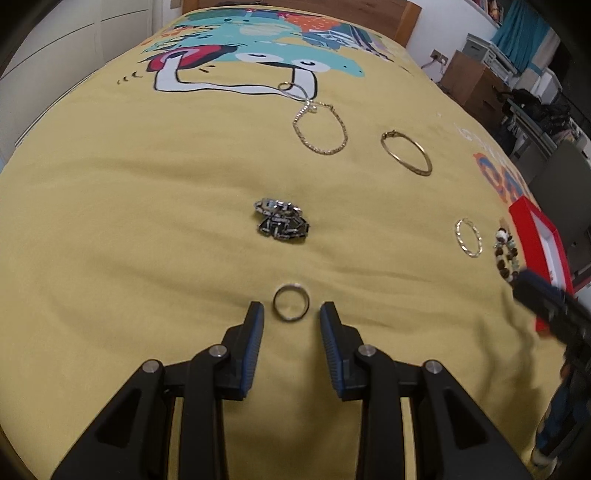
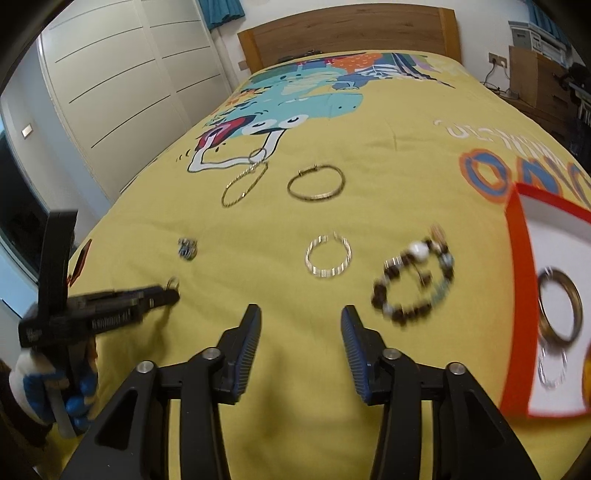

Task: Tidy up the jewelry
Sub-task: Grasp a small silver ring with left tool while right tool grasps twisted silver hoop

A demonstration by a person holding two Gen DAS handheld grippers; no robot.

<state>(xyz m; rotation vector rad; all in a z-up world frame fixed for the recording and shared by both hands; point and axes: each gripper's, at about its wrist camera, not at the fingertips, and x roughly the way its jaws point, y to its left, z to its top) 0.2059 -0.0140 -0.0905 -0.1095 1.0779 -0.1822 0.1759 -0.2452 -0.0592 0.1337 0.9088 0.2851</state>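
Note:
A small silver ring [image 1: 275,302] lies on the yellow bedspread [image 1: 147,240], just between the tips of my left gripper [image 1: 291,314]. Its jaws stand open and the pads do not touch the ring. In the right wrist view the same gripper [image 2: 173,291] shows at the left, low over the ring [image 2: 173,283]. My right gripper [image 2: 301,315] is open with nothing between its fingers. Just ahead of it lie a silver bangle [image 2: 309,260] and, to its right, a beaded bracelet [image 2: 380,291]. A red box [image 2: 517,229] with a white inside holds a bronze bangle [image 2: 577,295] and a silver hoop [image 2: 543,369].
Farther up the bed lie a black and silver bracelet heap [image 1: 282,221], a gold chain [image 1: 321,150] and a gold bangle [image 1: 406,163]. A gloved hand [image 2: 37,387] holds the left gripper. A wooden headboard [image 2: 351,33] and white wardrobe doors [image 2: 122,74] stand behind.

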